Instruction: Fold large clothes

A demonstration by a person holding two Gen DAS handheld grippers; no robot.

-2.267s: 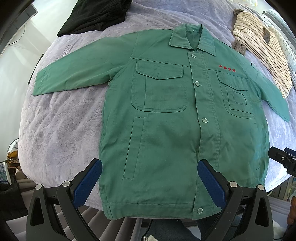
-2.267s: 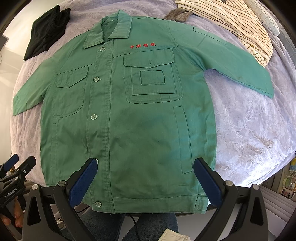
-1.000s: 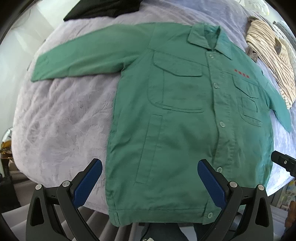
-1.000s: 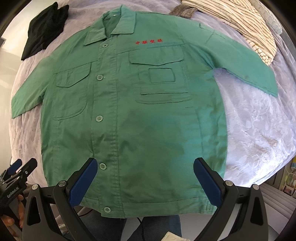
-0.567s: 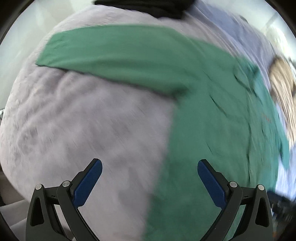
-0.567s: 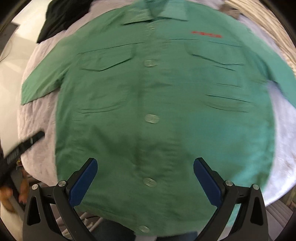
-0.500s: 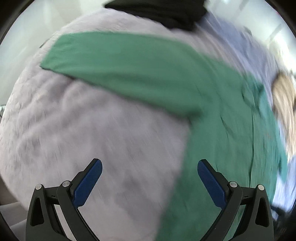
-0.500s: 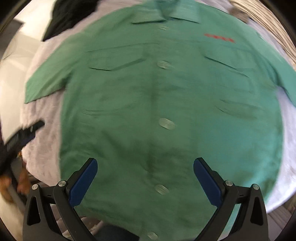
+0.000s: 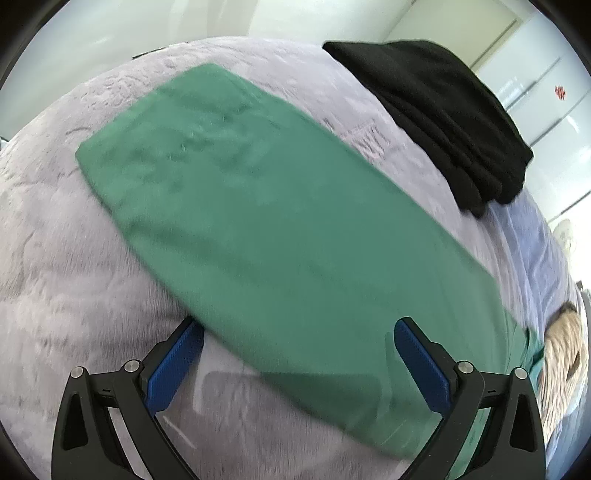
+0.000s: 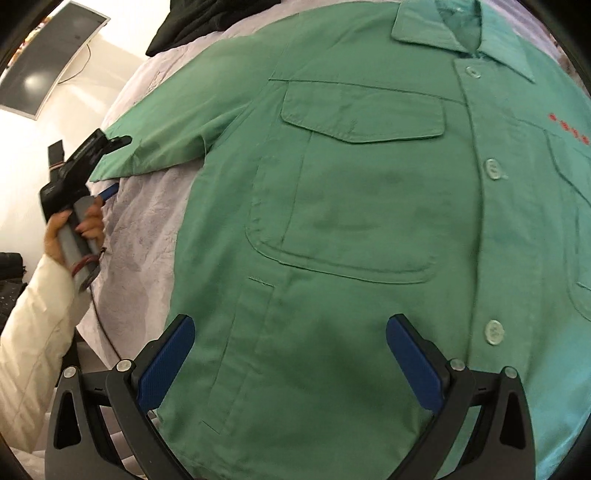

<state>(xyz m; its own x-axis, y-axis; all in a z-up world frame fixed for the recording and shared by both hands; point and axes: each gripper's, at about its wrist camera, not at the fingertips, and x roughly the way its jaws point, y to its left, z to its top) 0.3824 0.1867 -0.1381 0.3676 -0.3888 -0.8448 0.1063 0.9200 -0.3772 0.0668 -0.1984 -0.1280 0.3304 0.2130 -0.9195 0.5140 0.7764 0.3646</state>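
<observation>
Lavender bed (image 9: 74,295) carries green jacket (image 10: 351,221), black clothes (image 9: 443,122)

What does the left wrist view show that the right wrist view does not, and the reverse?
Only the left wrist view: the sleeve close up, lying flat between the open left tool, and a striped garment at the right edge.
Only the right wrist view: the jacket's collar, buttons, chest pocket, red lettering, the person's hand and a monitor.
Both: the green jacket, the lilac bedspread and black clothes.
</observation>
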